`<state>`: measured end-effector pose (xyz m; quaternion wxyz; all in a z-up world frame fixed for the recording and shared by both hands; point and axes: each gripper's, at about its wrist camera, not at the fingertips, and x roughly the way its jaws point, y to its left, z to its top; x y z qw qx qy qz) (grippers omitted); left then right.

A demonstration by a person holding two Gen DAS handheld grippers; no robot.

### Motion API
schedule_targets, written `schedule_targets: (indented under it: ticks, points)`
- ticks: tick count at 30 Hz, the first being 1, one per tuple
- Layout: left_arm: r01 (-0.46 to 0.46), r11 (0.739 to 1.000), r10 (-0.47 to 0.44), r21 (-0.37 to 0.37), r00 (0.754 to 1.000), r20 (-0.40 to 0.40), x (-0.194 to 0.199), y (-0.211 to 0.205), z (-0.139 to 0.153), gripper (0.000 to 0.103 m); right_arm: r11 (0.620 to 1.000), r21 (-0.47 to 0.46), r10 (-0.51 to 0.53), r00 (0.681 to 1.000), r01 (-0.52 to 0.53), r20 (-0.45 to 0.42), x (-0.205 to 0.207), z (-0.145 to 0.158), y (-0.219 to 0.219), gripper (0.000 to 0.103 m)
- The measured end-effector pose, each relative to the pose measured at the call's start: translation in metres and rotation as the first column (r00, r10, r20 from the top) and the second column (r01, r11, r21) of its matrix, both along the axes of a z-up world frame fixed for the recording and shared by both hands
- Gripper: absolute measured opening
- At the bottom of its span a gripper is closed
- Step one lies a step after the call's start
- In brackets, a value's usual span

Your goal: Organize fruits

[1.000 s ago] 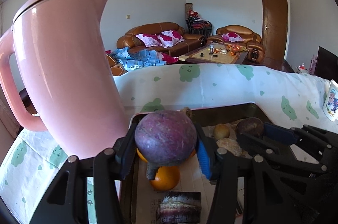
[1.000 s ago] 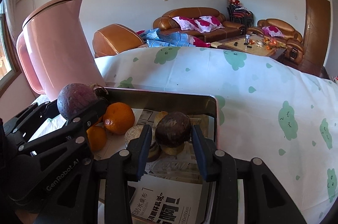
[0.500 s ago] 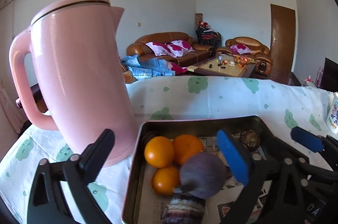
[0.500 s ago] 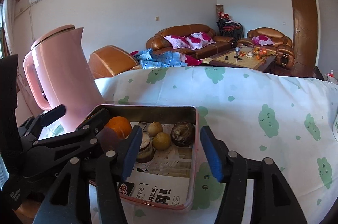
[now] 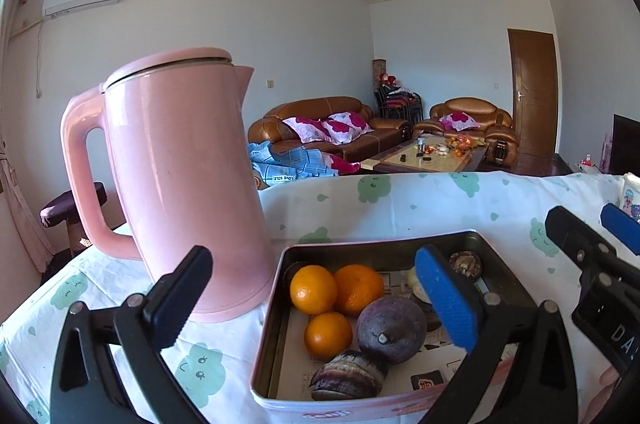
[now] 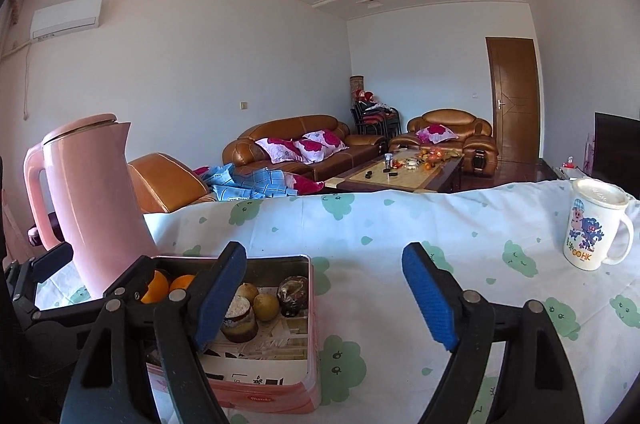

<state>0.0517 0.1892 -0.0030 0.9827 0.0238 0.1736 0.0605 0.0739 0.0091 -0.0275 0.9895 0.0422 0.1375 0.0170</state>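
A pink metal tin (image 5: 276, 304) (image 6: 308, 308) sits on the clothed table and holds fruit. In the left wrist view three oranges (image 5: 314, 290) lie at its left, a round purple fruit (image 5: 391, 328) beside them, a dark striped fruit (image 5: 348, 374) in front. In the right wrist view small brown fruits (image 6: 266, 306) and a dark round one (image 6: 294, 290) lie at its far end. My left gripper (image 5: 316, 304) is open and empty above the tin's left side. My right gripper (image 6: 324, 298) is open and empty, to the right of the tin.
A tall pink kettle (image 5: 180, 183) (image 6: 92, 191) stands just left of the tin. A white cartoon mug (image 6: 592, 228) stands far right on the table. The tablecloth (image 6: 400, 224) has green cloud prints. Sofas and a coffee table lie beyond the table's far edge.
Both grippers opened and let go: the purple fruit dropped from my left gripper into the tin, the dark round fruit from my right. Both grippers then lifted and pulled back.
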Motion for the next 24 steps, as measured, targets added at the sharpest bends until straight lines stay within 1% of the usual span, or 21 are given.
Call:
schedule_targets:
  ticks: [2, 7, 13, 18, 19, 21, 24]
  points:
    - [0.002, 1.0, -0.002, -0.004, 1.0, 0.01, -0.007, 0.0, 0.001, 0.103, 1.0, -0.01, 0.0, 1.0, 0.001, 0.013, -0.007, 0.001, 0.002, 0.082]
    - [-0.006, 1.0, 0.005, 0.015, 1.0, 0.03, -0.028, -0.006, 0.003, 0.103, 1.0, -0.031, 0.007, 0.999, -0.006, 0.044, -0.023, 0.002, 0.006, 0.082]
    - [-0.008, 1.0, 0.008, 0.008, 0.999, 0.044, -0.047, -0.007, 0.004, 0.103, 1.0, -0.021, -0.01, 0.997, 0.012, 0.076, -0.043, 0.004, 0.003, 0.082]
    - [-0.008, 1.0, 0.007, 0.002, 0.999, 0.054, -0.057, -0.007, 0.005, 0.103, 0.999, -0.002, -0.038, 0.99, 0.039, 0.135, -0.061, 0.007, -0.002, 0.083]
    - [-0.007, 1.0, 0.007, -0.001, 0.998, 0.057, -0.059, -0.007, 0.005, 0.103, 0.999, 0.002, -0.042, 0.989, 0.042, 0.144, -0.064, 0.008, -0.003, 0.083]
    - [-0.007, 1.0, 0.007, -0.008, 0.998, 0.06, -0.064, -0.007, 0.005, 0.103, 0.998, 0.005, -0.057, 0.984, 0.057, 0.167, -0.07, 0.009, -0.003, 0.089]
    - [-0.003, 1.0, 0.004, -0.015, 0.998, 0.067, -0.071, -0.006, 0.006, 0.103, 0.998, 0.006, -0.065, 0.977, 0.065, 0.202, -0.079, 0.011, -0.003, 0.09]
